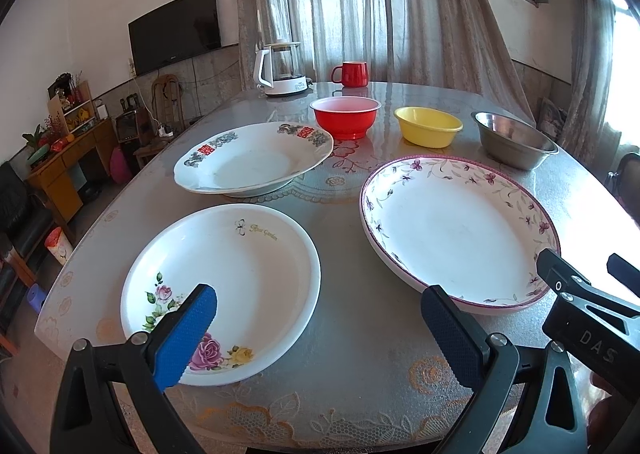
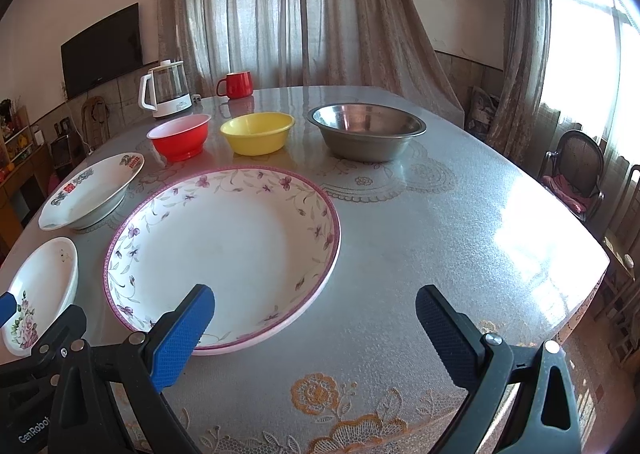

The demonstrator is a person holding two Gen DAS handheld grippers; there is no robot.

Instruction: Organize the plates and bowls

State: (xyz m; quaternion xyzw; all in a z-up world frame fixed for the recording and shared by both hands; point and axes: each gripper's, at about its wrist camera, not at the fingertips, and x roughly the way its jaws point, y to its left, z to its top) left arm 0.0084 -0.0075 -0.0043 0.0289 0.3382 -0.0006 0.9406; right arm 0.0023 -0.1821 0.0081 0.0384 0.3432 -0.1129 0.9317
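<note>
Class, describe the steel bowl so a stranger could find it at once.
Start at the table. Three bowls stand in a row along its far side, behind the plates. The steel bowl is at the right end, beside the yellow bowl: the only metal one, and the largest.

Both grippers are wide open and hold nothing: the left gripper (image 1: pixel 320 310) beside the right gripper (image 2: pixel 316 312).

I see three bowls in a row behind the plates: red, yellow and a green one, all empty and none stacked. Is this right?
Not quite. The third bowl is bare metal, not green: the right wrist view shows a steel bowl beside the yellow bowl and the red bowl. All three are empty, none stacked.
</note>
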